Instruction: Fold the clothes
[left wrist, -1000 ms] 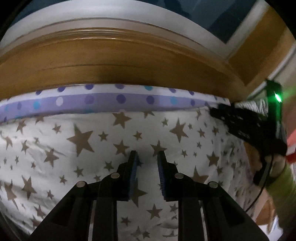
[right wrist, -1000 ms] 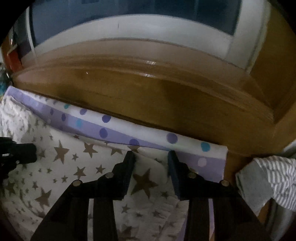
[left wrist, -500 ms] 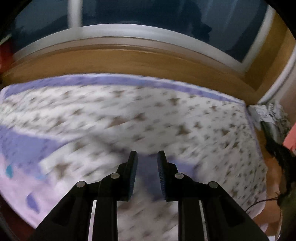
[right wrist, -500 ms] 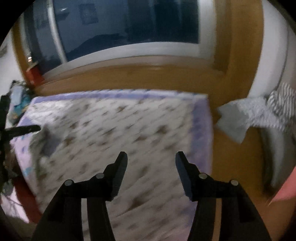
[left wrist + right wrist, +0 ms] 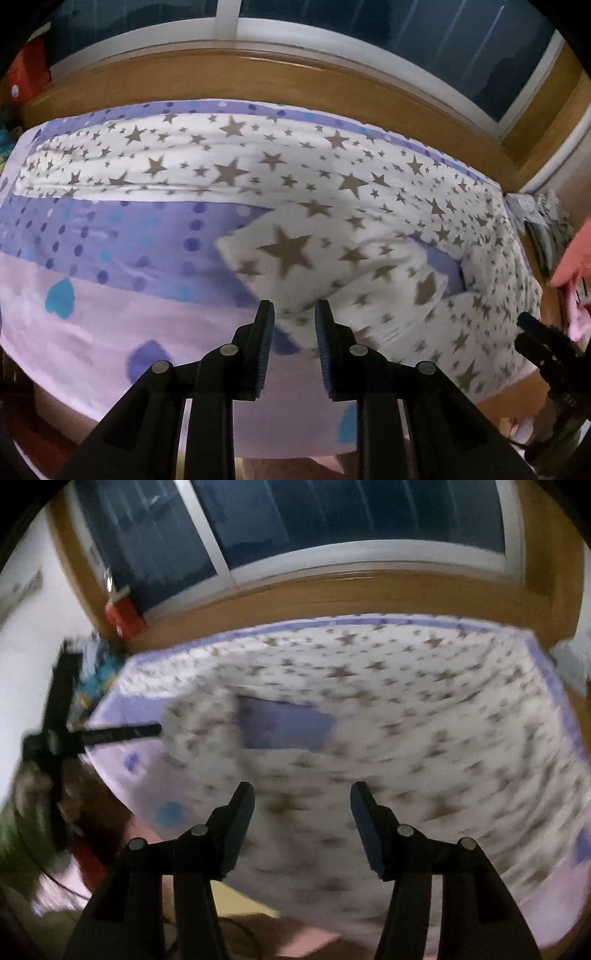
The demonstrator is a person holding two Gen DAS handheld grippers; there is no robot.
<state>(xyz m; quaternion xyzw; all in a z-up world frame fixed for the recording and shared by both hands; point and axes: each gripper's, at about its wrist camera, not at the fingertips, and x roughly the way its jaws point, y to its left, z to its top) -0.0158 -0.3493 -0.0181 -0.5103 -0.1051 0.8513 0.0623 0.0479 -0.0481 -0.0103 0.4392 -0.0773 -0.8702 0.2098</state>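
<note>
Two grippers were in view over a bed. The left gripper (image 5: pixel 291 314) had its jaws narrow, and a corner of the star cloth (image 5: pixel 288 251) seemed to run down between them, so it looked pinched there, though the blur made that hard to be sure of. The right gripper (image 5: pixel 303 797) had its jaws wide with nothing between them; the star cloth (image 5: pixel 424 716) lay below it, not touching. The cloth was white with brown stars. It was spread over most of the bed, with its near left corner lifted and pulled across itself. Under it lay a bed sheet (image 5: pixel 110 240) in purple with dots, and pale pink (image 5: pixel 92 325) closer in. A patch of purple (image 5: pixel 284 727) showed through where the cloth was bunched. Behind the bed ran a wooden ledge (image 5: pixel 258 81) and a dark window (image 5: pixel 332 513). A pile of striped clothes (image 5: pixel 535 206) sat at the right end of the bed. What could go wrong: only one corner seemed held, so the fold might come out crooked, with lumps. The thin corner could slip from the narrow jaws if pulled fast. The purple sheet could also get dragged along if it got caught.
</note>
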